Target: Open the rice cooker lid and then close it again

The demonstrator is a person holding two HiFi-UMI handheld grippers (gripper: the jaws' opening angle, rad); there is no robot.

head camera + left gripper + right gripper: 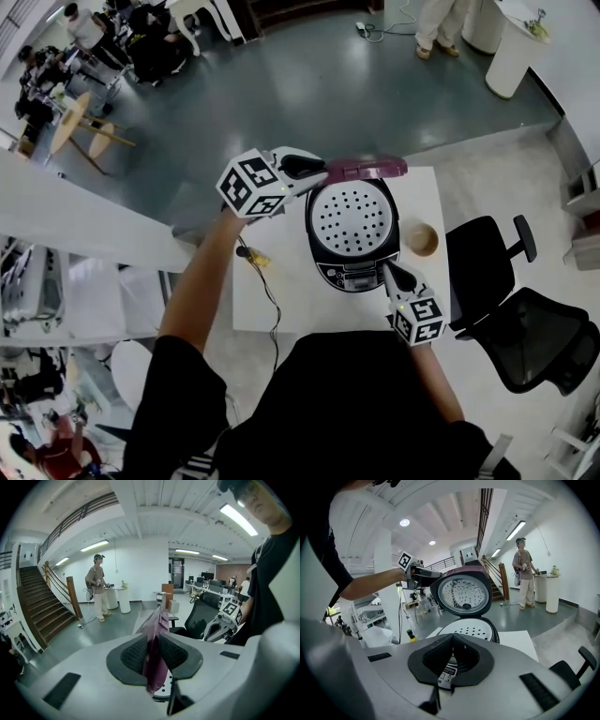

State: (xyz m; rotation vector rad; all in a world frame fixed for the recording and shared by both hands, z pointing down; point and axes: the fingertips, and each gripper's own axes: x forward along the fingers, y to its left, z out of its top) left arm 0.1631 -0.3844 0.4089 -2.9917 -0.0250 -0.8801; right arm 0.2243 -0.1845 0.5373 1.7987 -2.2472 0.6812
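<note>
Holding lid (pixel 370 169) upright: left gripper (pixel 319 169) pinching its purple rim at back of rice cooker (pixel 352 230), which sits mid-tabletop (pixel 427 192), toward far edge. Right gripper (pixel 392 274) pressed together, empty, at cooker's front panel; contact unclear. Judgement: opening done, closing next. Next move: swing lid forward and down on hinge, press till latch catches; right can steady body. Cup (pixel 419 238) just beside cooker, right-edge side; cable (pixel 272 305) near left edge. Lid path looks free.
</note>
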